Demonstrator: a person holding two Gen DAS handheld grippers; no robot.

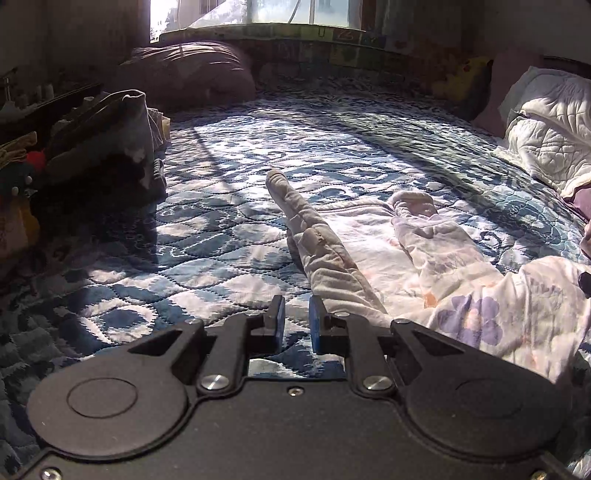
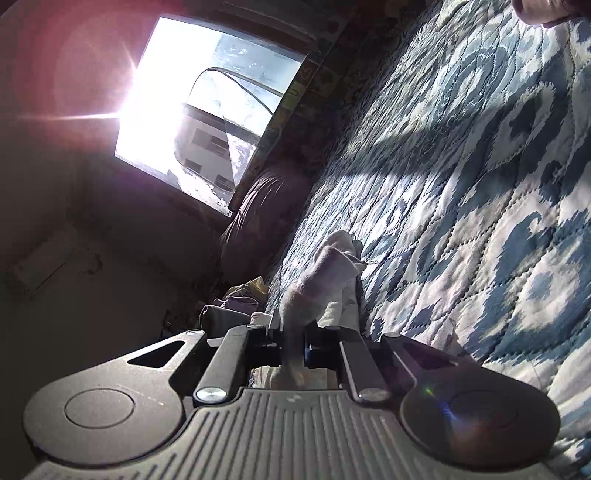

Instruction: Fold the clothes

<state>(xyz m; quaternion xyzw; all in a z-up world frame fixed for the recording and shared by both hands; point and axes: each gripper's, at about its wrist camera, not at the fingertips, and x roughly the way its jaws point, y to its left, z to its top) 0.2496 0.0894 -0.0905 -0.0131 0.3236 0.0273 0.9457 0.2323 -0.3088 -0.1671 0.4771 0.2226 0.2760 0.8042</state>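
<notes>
A pale floral garment [image 1: 436, 266] lies spread on the blue-and-white quilt [image 1: 207, 236], to the right of centre. One long sleeve or leg [image 1: 317, 236] shows its grey inside and points away from me; a second one [image 1: 417, 214] lies beside it. My left gripper [image 1: 297, 308] hovers just left of the near end of the grey piece, open by a narrow gap with only quilt showing between its blue pads. In the tilted right wrist view, my right gripper [image 2: 293, 334] is shut on a fold of the same pale fabric [image 2: 332, 266], lifted off the quilt [image 2: 461, 221].
A heap of dark and mixed clothes [image 1: 96, 133] sits at the bed's left edge. A purple bundle of bedding [image 1: 192, 70] lies under the window [image 1: 258, 11]. White quilted pillows [image 1: 546, 133] are at the right. Bare quilt stretches ahead.
</notes>
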